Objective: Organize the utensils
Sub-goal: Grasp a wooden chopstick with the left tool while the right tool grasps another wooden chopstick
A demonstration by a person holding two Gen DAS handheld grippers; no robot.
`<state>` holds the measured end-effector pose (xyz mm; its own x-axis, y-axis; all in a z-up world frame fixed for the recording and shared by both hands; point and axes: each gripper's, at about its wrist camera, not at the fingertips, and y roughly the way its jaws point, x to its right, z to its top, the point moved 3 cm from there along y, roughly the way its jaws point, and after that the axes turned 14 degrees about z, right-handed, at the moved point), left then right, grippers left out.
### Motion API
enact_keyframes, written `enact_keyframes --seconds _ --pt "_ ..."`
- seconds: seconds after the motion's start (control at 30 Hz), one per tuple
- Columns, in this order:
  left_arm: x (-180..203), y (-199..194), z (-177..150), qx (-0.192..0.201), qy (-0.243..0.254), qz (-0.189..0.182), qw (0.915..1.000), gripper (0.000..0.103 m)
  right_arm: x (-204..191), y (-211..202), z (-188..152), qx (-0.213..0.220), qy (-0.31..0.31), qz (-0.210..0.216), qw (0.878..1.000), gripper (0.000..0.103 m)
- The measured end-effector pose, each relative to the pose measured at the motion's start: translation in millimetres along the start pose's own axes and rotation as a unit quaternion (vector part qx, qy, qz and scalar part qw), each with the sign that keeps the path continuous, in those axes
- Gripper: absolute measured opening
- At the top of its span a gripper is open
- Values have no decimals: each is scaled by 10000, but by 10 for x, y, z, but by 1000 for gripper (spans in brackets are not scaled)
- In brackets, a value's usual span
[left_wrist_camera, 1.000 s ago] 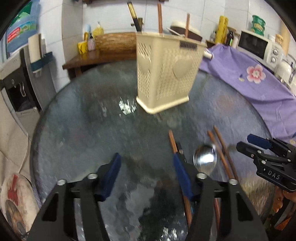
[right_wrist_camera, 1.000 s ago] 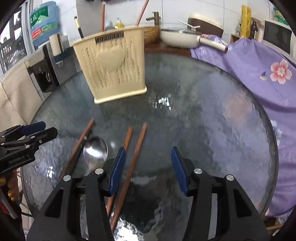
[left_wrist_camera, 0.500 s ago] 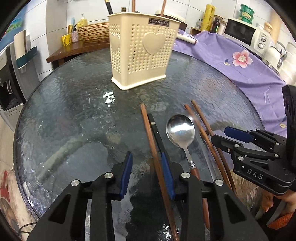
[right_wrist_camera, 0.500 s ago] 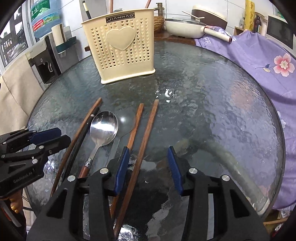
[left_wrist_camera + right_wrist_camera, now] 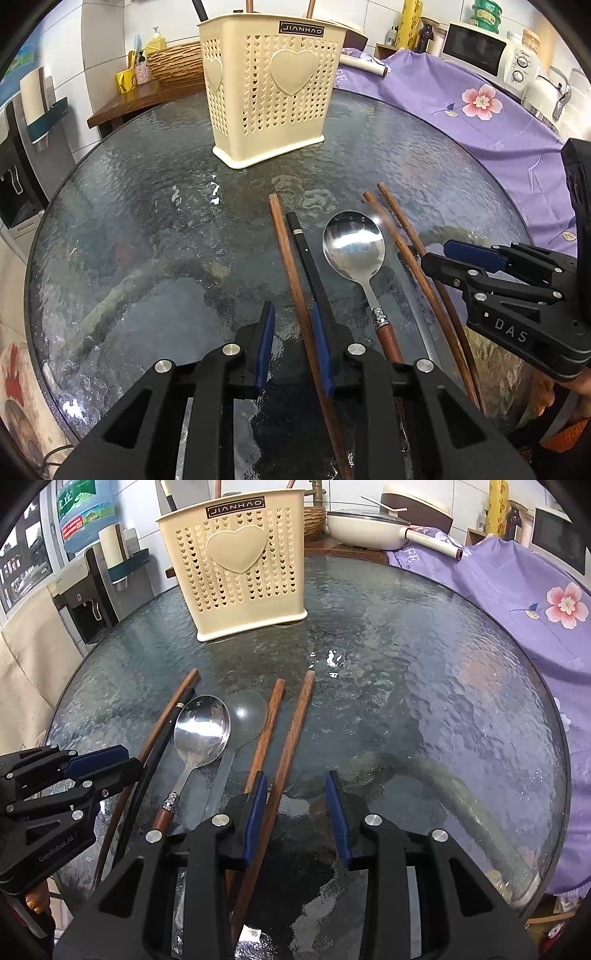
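Note:
A cream perforated utensil holder point(image 5: 273, 92) point(image 5: 236, 568) stands at the far side of the round glass table point(image 5: 147, 221), with a few sticks in it. Near the front lie a brown chopstick point(image 5: 290, 266), a black chopstick point(image 5: 308, 258), a steel spoon point(image 5: 354, 247) point(image 5: 201, 731) and two more brown chopsticks point(image 5: 413, 251) point(image 5: 291, 731). My left gripper point(image 5: 293, 347) is open, its jaws either side of the leftmost brown chopstick. My right gripper point(image 5: 297, 812) is open, with the rightmost brown chopstick between its jaws.
A purple flowered cloth point(image 5: 480, 110) covers the right side. A white pan point(image 5: 365, 528), a wicker basket point(image 5: 173, 62) and a microwave point(image 5: 480, 48) stand behind. A water dispenser point(image 5: 85, 594) is at the left.
Both grippers have dropped toward the utensils and narrowed their opening. The left one shifted right, so the brown chopstick now lies between its jaws. The utensils have not moved.

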<state>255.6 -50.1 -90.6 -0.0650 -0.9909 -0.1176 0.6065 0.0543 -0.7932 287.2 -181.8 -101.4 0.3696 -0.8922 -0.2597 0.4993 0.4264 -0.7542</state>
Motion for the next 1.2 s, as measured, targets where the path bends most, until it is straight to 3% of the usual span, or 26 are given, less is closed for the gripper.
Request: enact_keyframes --seconds 0.47,0.97,1.2 --pt "-26 126 158 -19 124 238 9996 20 103 73 142 -108 -42 -85 9999 24" --pt "-44 372 499 -151 -125 38 9998 16 152 329 475 -241 86 -195 9995 24" --pt "-53 428 576 -195 -149 -2 9997 12 190 402 577 -181 209 -181 9995 18"
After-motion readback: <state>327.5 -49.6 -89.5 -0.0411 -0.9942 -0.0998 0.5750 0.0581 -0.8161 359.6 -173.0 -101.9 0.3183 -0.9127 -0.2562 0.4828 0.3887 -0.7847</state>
